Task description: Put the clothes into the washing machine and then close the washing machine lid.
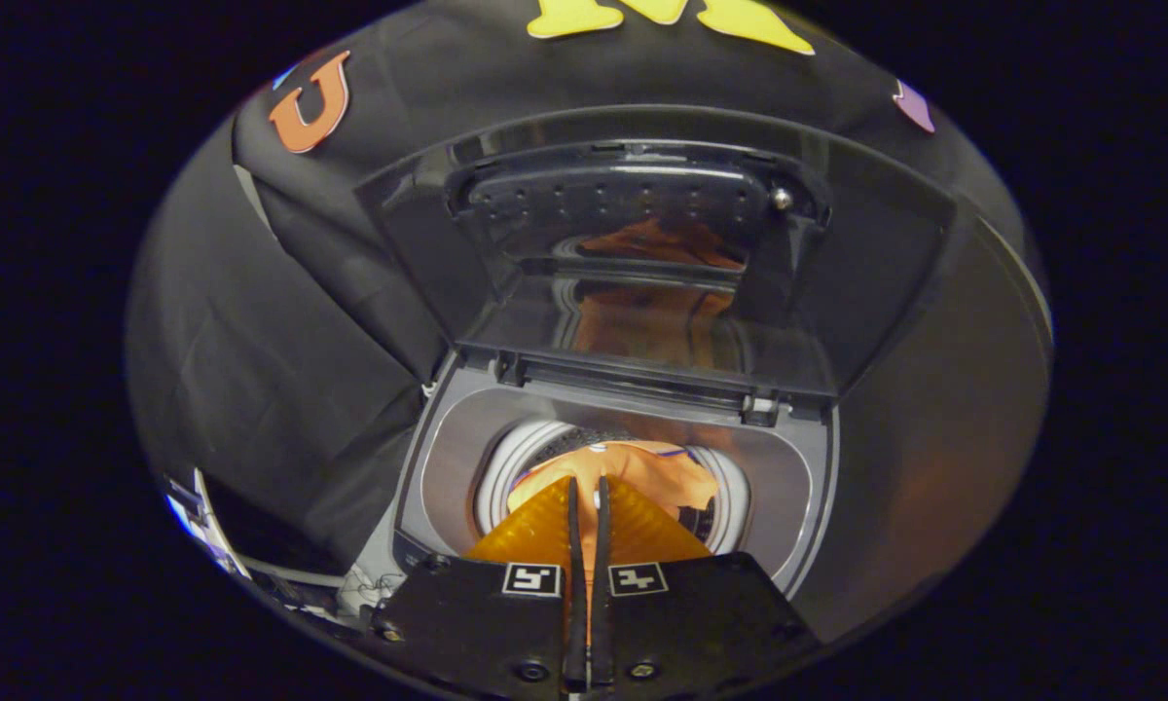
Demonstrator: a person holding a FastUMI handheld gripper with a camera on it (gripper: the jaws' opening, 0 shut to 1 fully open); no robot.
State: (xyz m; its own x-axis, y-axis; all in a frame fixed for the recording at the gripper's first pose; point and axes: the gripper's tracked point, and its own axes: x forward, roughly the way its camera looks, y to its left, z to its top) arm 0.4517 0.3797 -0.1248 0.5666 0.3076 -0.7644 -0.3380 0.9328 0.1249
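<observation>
Biggest thing here is the washing machine (428, 487), a grey top-loader that takes up the middle and lower middle of the frame. Its lid (642, 263) is flipped all the way up and stands across the upper centre, dark and see-through, with a row of small holes along its top part and a little round metal knob near its upper right corner. You can see an orange reflection in the lid's glassy panel.

Below the lid, centre of the frame, sits the round drum opening (506, 458) with its white ring. Inside it there's the clothes (662, 472), an orange piece lying down in the drum, just beyond the fingertips. It looks like it has a thin dark line near the top edge, can't make out more than that.

At the bottom centre is the gripper (586, 492), pointing down into the drum. Its two orange ribbed fingers (540, 531) are pulled nearly together, only a thin slit between them, and I can't see anything pinched in there. Each black finger mount carries a small square black-and-white marker (531, 579).
</observation>
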